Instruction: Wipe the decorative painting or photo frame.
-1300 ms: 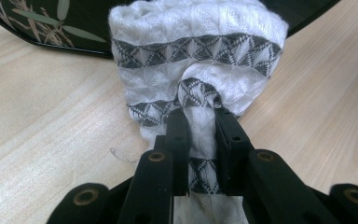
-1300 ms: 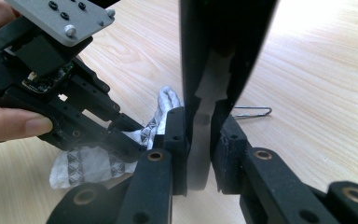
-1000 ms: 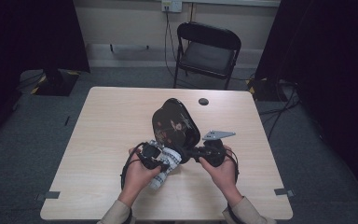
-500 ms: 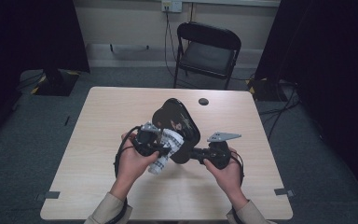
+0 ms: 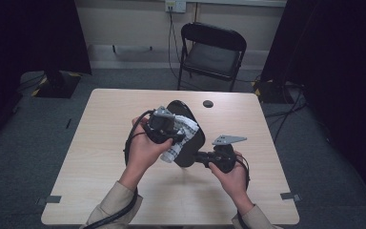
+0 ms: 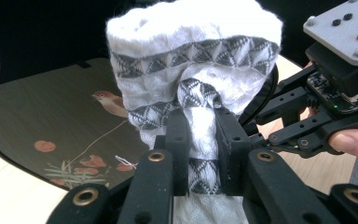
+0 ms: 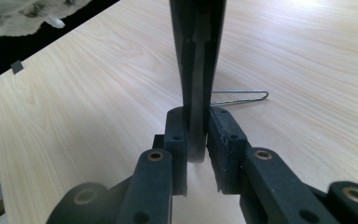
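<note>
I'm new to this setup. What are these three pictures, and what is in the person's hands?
There is no robot here: a person at a table holds a hand-held two-jaw gripper in each hand. The high view looks down from above. The other two pictures come from cameras that ride on the grippers and look along their black jaws. The left gripper is shut on a white patterned cloth. The right gripper is shut on the edge of a dark oval tray painted with a bird, held up off the table. A small dark disc lies near the far edge.
</note>
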Motion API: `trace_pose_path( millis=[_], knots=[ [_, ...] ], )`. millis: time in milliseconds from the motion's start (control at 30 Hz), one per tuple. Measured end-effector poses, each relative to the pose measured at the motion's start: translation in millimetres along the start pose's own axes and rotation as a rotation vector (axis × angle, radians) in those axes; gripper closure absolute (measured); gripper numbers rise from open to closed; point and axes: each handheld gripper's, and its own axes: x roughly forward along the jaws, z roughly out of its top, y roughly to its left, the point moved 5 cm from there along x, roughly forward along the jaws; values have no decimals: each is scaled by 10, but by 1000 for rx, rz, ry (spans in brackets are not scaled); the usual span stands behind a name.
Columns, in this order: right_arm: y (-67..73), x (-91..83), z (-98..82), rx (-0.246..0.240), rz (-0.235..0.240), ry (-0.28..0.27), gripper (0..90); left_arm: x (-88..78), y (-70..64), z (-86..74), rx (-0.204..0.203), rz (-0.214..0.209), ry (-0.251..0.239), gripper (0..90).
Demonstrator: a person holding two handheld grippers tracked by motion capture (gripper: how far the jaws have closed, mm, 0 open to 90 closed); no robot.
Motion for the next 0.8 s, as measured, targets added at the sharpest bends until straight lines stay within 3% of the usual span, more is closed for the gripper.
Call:
trace_pose_path(
  millis=[300,800],
  knots=[
    [-18,-2,2,4,6,-2,784,120,-18,-153,3,-9,31,776],
    [-14,-3,-1,2,9,-1,785,476,15,-734,-26,-12,148,776]
  ],
)
